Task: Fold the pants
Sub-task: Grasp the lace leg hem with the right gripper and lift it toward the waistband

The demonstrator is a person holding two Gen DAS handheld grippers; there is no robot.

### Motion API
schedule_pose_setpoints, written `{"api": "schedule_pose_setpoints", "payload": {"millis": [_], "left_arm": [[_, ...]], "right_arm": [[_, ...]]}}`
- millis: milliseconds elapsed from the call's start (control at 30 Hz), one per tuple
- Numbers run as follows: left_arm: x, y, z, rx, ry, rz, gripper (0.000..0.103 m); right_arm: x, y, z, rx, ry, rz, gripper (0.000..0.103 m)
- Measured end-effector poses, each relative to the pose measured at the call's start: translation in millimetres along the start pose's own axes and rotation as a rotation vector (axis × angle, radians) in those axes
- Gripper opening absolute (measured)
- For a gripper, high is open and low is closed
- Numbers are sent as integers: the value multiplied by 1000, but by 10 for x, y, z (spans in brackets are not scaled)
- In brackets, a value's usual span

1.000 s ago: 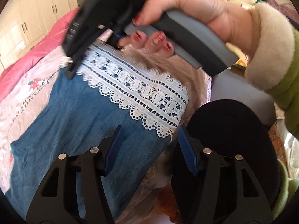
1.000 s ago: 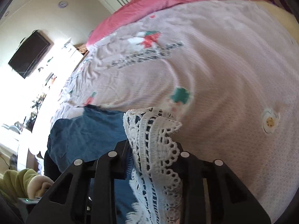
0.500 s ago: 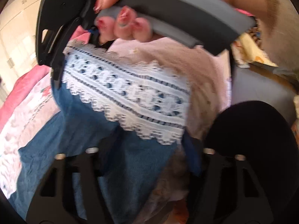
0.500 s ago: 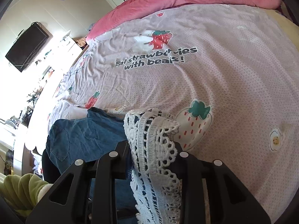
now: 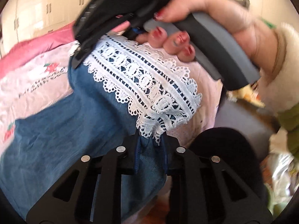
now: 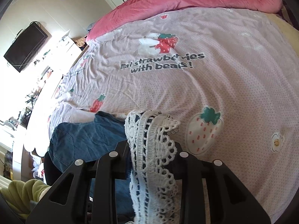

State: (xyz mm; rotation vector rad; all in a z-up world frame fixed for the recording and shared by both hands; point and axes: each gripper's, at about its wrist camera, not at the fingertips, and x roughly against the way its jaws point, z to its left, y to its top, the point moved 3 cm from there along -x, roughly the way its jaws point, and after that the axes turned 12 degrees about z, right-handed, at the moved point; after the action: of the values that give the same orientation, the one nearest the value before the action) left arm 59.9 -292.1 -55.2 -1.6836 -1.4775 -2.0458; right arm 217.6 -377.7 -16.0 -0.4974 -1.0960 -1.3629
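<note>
Both grippers clamped the lace hem.
The left gripper (image 5: 150, 150) had just closed beside the right gripper (image 6: 149, 160); the pants (image 5: 61, 141) hung soft and limp.

The left gripper (image 5: 150, 153) is pinching the blue denim pants (image 5: 78, 130) just below their white lace hem (image 5: 149, 85), its jaws having just been closing on the cloth between them. Across the hem, a hand (image 5: 211, 16) with red nails is holding the right gripper (image 5: 76, 59), which is biting the hem's far corner. A pink strawberry-print bedsheet (image 5: 28, 85) is lying underneath.
</note>
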Motion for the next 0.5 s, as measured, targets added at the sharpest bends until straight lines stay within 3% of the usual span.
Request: {"api": "schedule_pose_setpoints", "payload": {"millis": [133,267,500], "left_arm": [[268,-150,191,76,-57,-59,12],[456,-336,325,163,-87,-91,12],[598,-748,743,361,-162,-61,12]], "right_arm": [[-43,66,256,26,-33,20,26],[-229,158,606,63,-119,86,26],[-876,289,1147,119,-302,234,26]]}}
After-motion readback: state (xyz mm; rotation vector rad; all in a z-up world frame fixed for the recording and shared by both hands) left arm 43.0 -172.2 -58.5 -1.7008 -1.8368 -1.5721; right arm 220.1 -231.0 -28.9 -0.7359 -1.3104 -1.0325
